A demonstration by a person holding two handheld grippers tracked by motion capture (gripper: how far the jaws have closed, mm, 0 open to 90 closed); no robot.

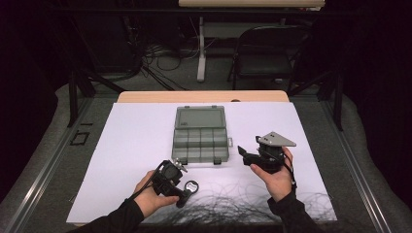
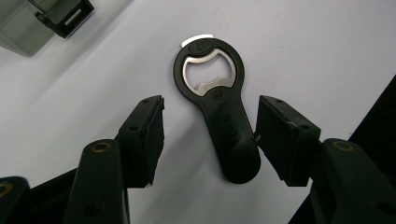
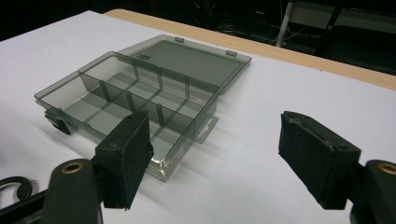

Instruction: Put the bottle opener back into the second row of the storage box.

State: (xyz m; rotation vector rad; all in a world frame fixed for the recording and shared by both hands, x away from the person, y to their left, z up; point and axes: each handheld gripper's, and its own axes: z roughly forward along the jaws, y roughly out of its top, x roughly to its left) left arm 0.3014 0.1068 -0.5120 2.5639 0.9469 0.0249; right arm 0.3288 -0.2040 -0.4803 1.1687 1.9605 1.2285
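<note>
A black bottle opener (image 2: 219, 121) with a metal head lies flat on the white sheet (image 2: 303, 46); in the high view the opener (image 1: 192, 186) is near the sheet's front edge. My left gripper (image 2: 210, 109) hovers close over it, open, one jaw on each side of the handle and neither pad touching. In the high view the left gripper (image 1: 183, 192) is just left of the opener. A smoky clear compartment box (image 1: 200, 141) lies open mid-table, its compartments bare. My right gripper (image 1: 243, 153) stands open to the right of the box (image 3: 140, 88), with nothing between its fingers (image 3: 128, 154).
The box's lid (image 3: 187, 58) lies flat behind its compartments. Black scribbles (image 1: 228, 204) mark the sheet's front part. The wooden table edge (image 1: 204, 96) runs along the back, and a folding chair (image 1: 267, 53) stands beyond it. Bare sheet lies left and right of the box.
</note>
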